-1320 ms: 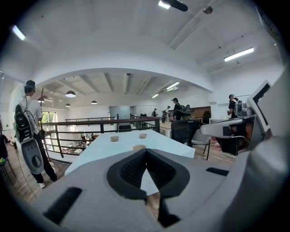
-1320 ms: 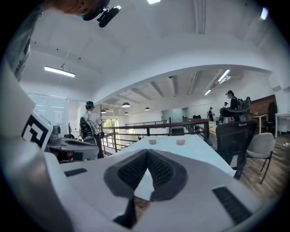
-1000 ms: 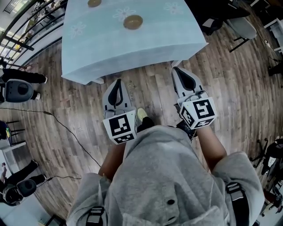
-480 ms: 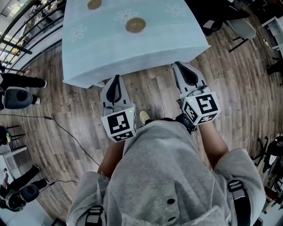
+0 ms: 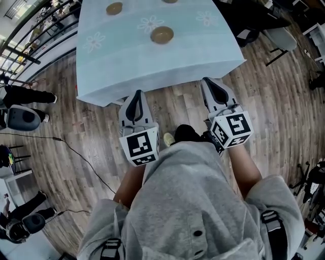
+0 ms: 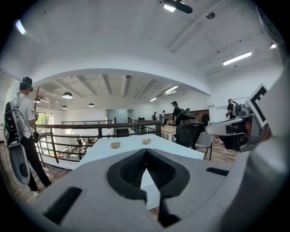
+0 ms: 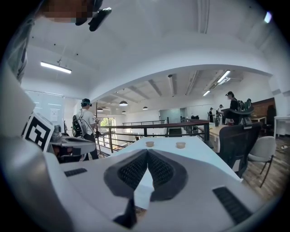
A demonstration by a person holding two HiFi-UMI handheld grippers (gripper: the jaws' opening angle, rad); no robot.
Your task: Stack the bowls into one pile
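Bowls (image 5: 162, 34) unstacked on blue-cloth table (image 5: 127, 61): one mid-table, second bowl (image 5: 114, 8) well apart, back-left. My L gripper (image 5: 135, 97) & R gripper (image 5: 209, 84) near table's front edge, above wood floor (image 5: 91, 132). Both jaw pairs closed tip-to-tip, holding nothing.

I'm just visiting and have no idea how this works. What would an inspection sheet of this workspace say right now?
Surface: table under a pale blue cloth with flower prints.
Job's things: near bowl and far bowl, apart, not stacked; a third brown shape cut by the top edge.
Clutter: nothing seen on the cloth.
Grippers: left gripper and right gripper, both shut and empty, over the floor short of the table.
Cables: one thin cable on the wood floor, at the person's left.
Surroundings: railing, chair, other people at the left.
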